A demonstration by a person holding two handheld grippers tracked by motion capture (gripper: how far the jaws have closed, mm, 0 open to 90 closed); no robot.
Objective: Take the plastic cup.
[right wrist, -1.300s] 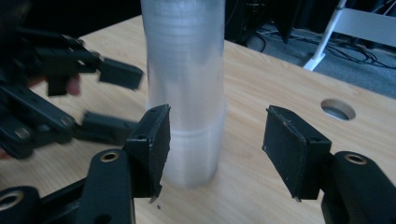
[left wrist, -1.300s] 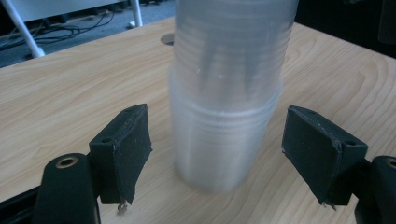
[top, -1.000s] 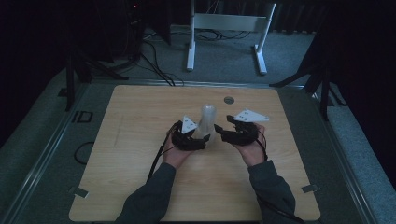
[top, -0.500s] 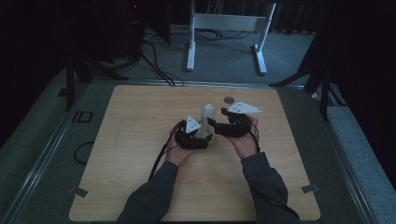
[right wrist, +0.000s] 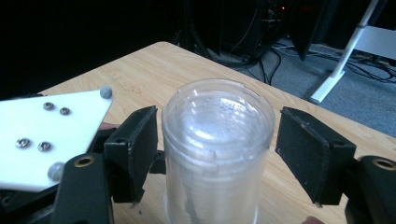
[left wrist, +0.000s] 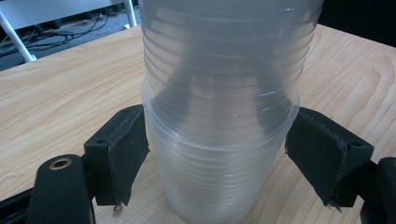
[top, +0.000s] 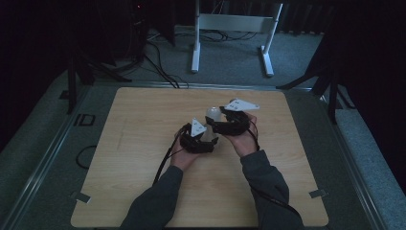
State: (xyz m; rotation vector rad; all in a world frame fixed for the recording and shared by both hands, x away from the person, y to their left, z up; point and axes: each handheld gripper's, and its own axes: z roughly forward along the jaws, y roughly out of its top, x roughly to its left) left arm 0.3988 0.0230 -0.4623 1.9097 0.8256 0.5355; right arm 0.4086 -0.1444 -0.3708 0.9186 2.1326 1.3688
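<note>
Your wooden table (top: 143,158) lies under everything, pale and lit at the middle, with grey carpet around it and a white stand (top: 233,28) on the floor beyond its far edge. Near the table's middle stands the stack of clear plastic cups (top: 211,125), upside down with the closed bottoms up, and it sits between your two hands. Your left gripper (top: 200,142) comes at the lower part of the stack from your side; in the left gripper view the left pad (left wrist: 123,154) touches the ribbed wall of the stack (left wrist: 219,121) just under a rim, while the right pad (left wrist: 327,156) sits at the rim on the other side, so your jaws hug the stack low down, though a firm clamp cannot be told for sure. Your right gripper (top: 229,123) is higher and a little farther back, at the top of the stack. Its jaws have just been opening: in the right gripper view the top cup (right wrist: 217,140) stands between them, and both pads (right wrist: 135,149) stand clear of its wall, with a gap on each side. The white plate on your left gripper (right wrist: 46,140) shows at the left of that view, below the cup top.
</note>
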